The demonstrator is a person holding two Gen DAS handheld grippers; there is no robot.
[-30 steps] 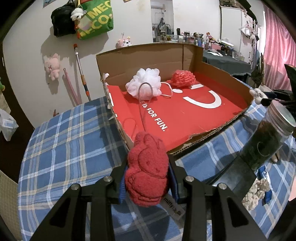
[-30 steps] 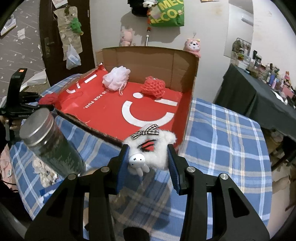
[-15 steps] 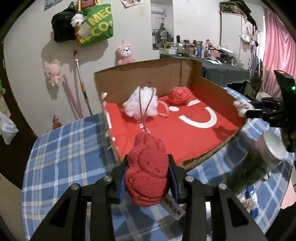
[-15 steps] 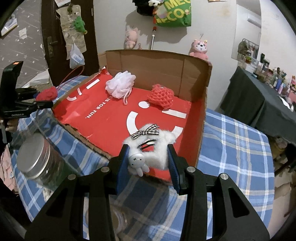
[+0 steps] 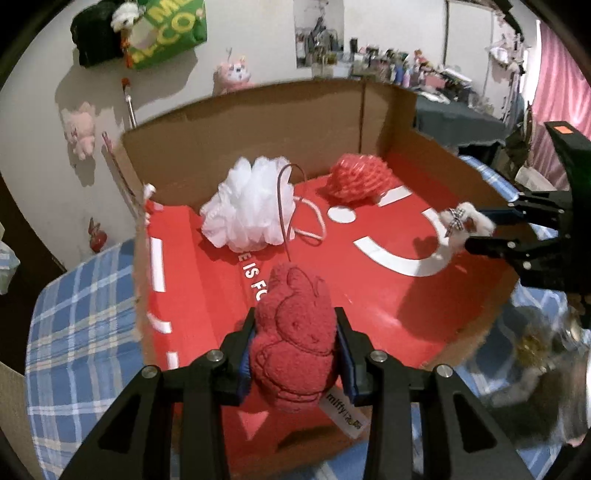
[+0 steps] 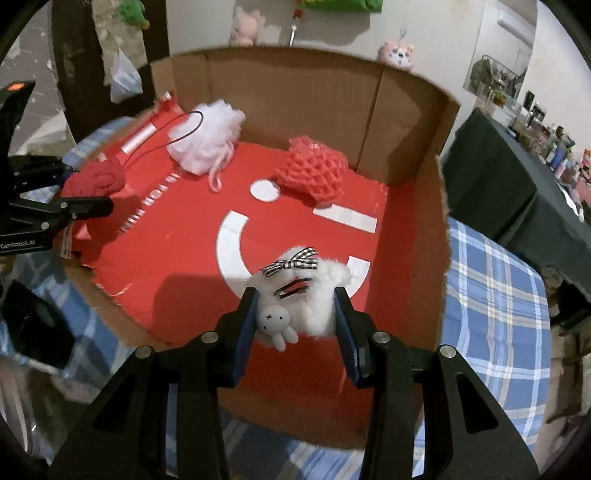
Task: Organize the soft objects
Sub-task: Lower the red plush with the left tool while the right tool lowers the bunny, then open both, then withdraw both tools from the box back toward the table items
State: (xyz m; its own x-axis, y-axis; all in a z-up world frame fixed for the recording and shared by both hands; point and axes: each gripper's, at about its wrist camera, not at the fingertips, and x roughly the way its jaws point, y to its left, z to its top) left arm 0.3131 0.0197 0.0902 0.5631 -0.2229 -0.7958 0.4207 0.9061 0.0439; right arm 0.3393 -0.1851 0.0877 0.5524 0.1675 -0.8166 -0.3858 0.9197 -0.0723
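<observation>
A: Left tongs (image 5: pixel 293 354) pinching the red plush bunny (image 5: pixel 293 332) over the near edge of the cardboard box (image 5: pixel 258 122). Right tongs (image 6: pixel 295 325) pinching the white fluffy plush (image 6: pixel 314 295), the one with a checked bow, also over the box's near side.

B: Inside the box?

A: White bath pouf (image 5: pixel 251 203) and red mesh pouf (image 5: pixel 356 177), both lying on the red printed liner (image 5: pixel 388 295) near the box's back wall, apart from each other.

B: Surface?

A: Box sits on a table with a blue plaid cloth (image 5: pixel 81 332). Blurred jar-like thing (image 5: pixel 535 387) right of the box, can't tell more.

B: Room?

A: White wall behind the box, green tote bag (image 5: pixel 166 33) and pink plush toys (image 5: pixel 79 127) hung on it. Dark-covered cluttered table (image 6: pixel 517 177) right of the box, pink curtain (image 5: pixel 561 110) beyond.
</observation>
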